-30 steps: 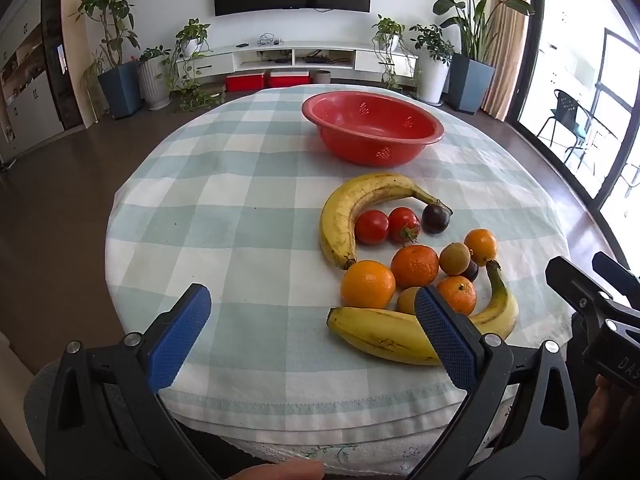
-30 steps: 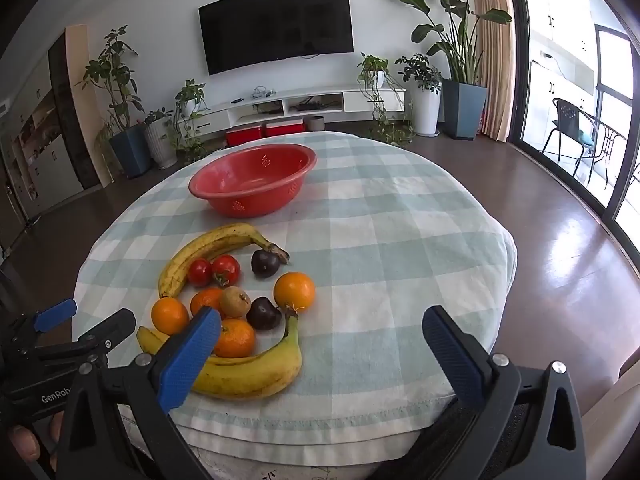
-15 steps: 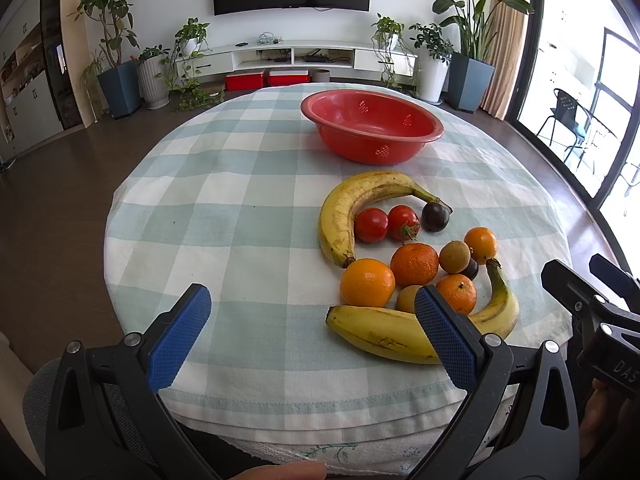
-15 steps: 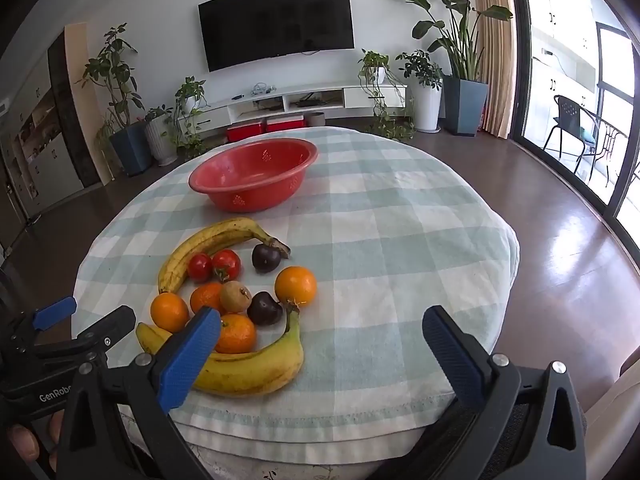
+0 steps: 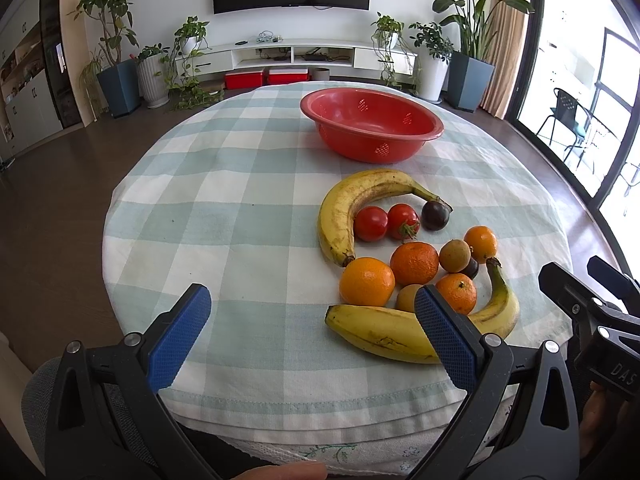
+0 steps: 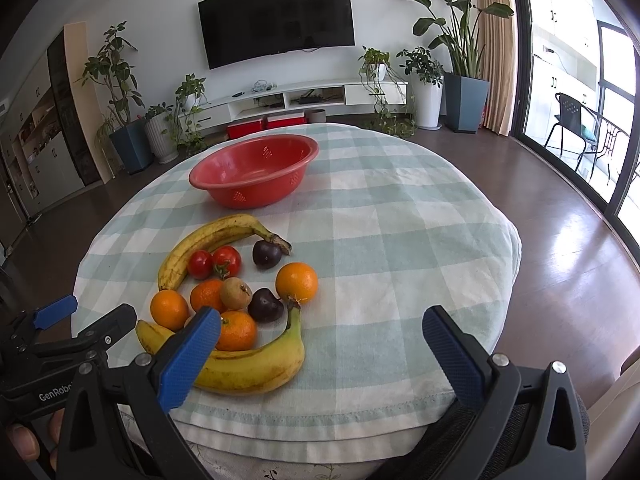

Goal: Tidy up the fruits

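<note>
Well, nothing had gone in yet: the fruit all lay loose on the cloth, bunched toward the near edge, and the red bowl point(image 5: 372, 128) behind it stood bare as far as its inside showed. One banana point(image 5: 356, 208) curled round two tomatoes point(image 5: 371, 223), with a dark plum point(image 5: 435, 215) touching its stem end. Nearer, the oranges point(image 5: 414, 263) crowded together with a brownish kiwi point(image 5: 455, 255) and a second dark plum point(image 6: 265, 305), seen best from the right wrist, tucked between them. Another pale kiwi-like fruit point(image 5: 409, 298) peeked out beside the left gripper's far finger. A second banana point(image 5: 384, 334) cupped the whole group from the front, closest to the table edge.

So every piece was left to do; by my reading the job sat right at its start, bananas, tomatoes, oranges and the small ones all waiting for the bowl, which stood well apart from the pile across a stretch of checked tablecloth point(image 5: 240, 208).

Left gripper point(image 5: 312, 344) hung over the near rim of the table, jaws wide apart, holding nothing, its right finger overlapping the near banana in the view but not visibly touching it. Right gripper point(image 6: 320, 356) hovered just beside it, jaws likewise spread and empty, bare cloth between its blue pads point(image 6: 450, 360), the fruit off to its left
</note>
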